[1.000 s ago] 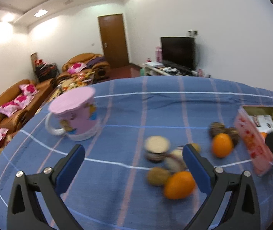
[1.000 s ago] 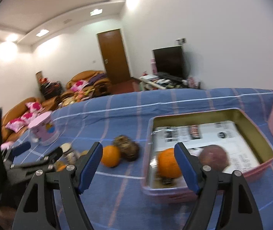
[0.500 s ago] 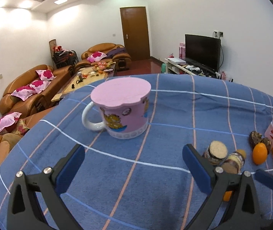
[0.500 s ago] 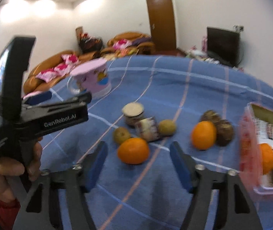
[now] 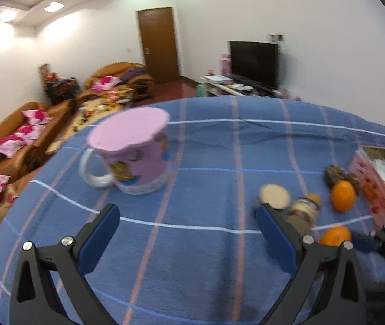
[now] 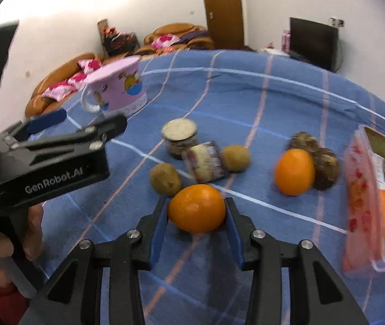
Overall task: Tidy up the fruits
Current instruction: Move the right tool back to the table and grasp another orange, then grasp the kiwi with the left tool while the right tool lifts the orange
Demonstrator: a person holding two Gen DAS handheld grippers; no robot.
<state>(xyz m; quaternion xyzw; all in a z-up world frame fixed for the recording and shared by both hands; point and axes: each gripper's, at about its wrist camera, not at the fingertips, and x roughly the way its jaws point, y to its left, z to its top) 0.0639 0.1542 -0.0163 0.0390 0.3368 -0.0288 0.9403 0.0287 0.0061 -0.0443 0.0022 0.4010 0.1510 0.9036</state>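
Since a second ago: left tongs [image 5: 187, 230] still gaping, empty, aimed at pink mug [image 6: 116, 89]. Right tongs [image 6: 196, 216] swung from the tin [image 6: 360, 211] at 3 o'clock, now closing on nearest orange [image 6: 196, 208], pads touching. Kiwi [image 6: 165, 178] crowding at 11 o'clock; snack jars behind on blue-clothed bench [image 6: 246, 103].

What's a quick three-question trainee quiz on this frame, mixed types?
1. True or false: the left claw holds a mug.
2. What sits between the right claw's fingers? A kiwi; B orange; C jar.
3. How many oranges lie on the cloth outside the tin?

Key:
1. False: it is open and empty.
2. B: the jaws are closing, with the pads at the orange's sides.
3. Two.
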